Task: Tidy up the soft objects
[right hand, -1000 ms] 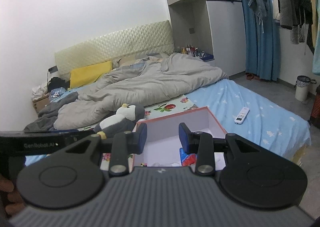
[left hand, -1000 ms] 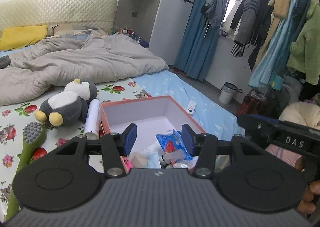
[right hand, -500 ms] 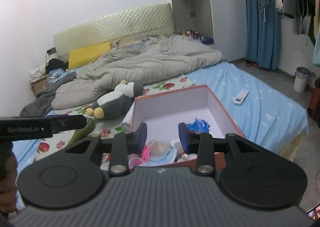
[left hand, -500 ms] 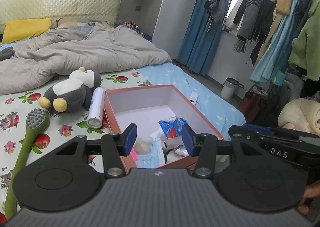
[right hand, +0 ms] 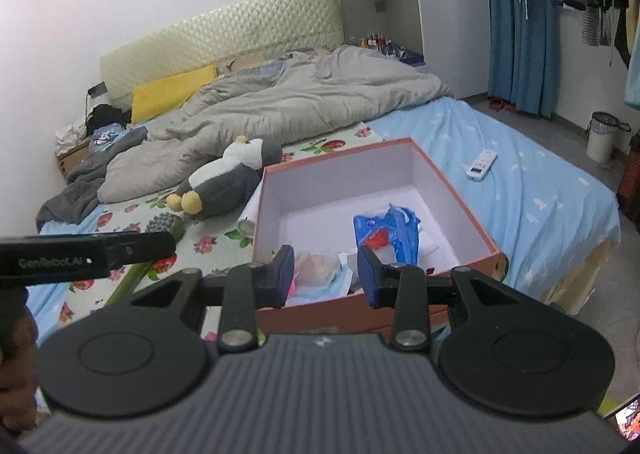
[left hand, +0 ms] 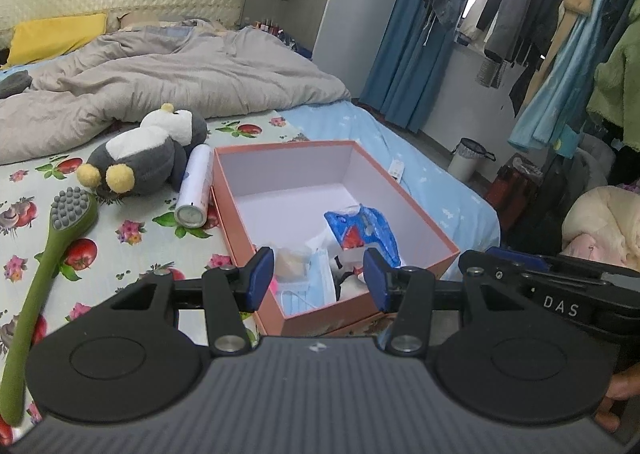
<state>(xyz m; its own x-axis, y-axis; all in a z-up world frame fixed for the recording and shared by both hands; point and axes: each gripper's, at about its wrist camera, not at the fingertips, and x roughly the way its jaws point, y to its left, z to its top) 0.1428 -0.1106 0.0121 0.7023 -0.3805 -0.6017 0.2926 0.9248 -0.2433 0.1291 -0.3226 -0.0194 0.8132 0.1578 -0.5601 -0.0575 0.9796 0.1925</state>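
Note:
A pink-orange box (left hand: pixel 416 219) with a white inside lies open on the bed. A blue packet (left hand: pixel 360 230), a pale blue face mask (left hand: pixel 304 290) and other small soft items sit at its near end. Left of the box lies a grey-and-white penguin plush (left hand: pixel 144 157) on the flowered sheet. My left gripper (left hand: pixel 318 280) hovers over the box's near left corner, open and holding nothing. My right gripper (right hand: pixel 326 276) hangs over the near edge of the box (right hand: pixel 460 209), also open and holding nothing, with the packet (right hand: pixel 388 234) and the penguin (right hand: pixel 228 181) beyond it.
A white spray can (left hand: pixel 196 189) lies between penguin and box. A green long-handled brush (left hand: pixel 52 250) lies further left. A crumpled grey duvet (left hand: pixel 160 81) covers the far bed. A remote (right hand: pixel 482 163) rests on the blue sheet. A bin (left hand: pixel 466 159) and hanging clothes (left hand: pixel 520 13) stand right.
Both grippers have sunk and tipped downward toward the box, so more of its inside and contents now shows. The jaws stand the same width as before.

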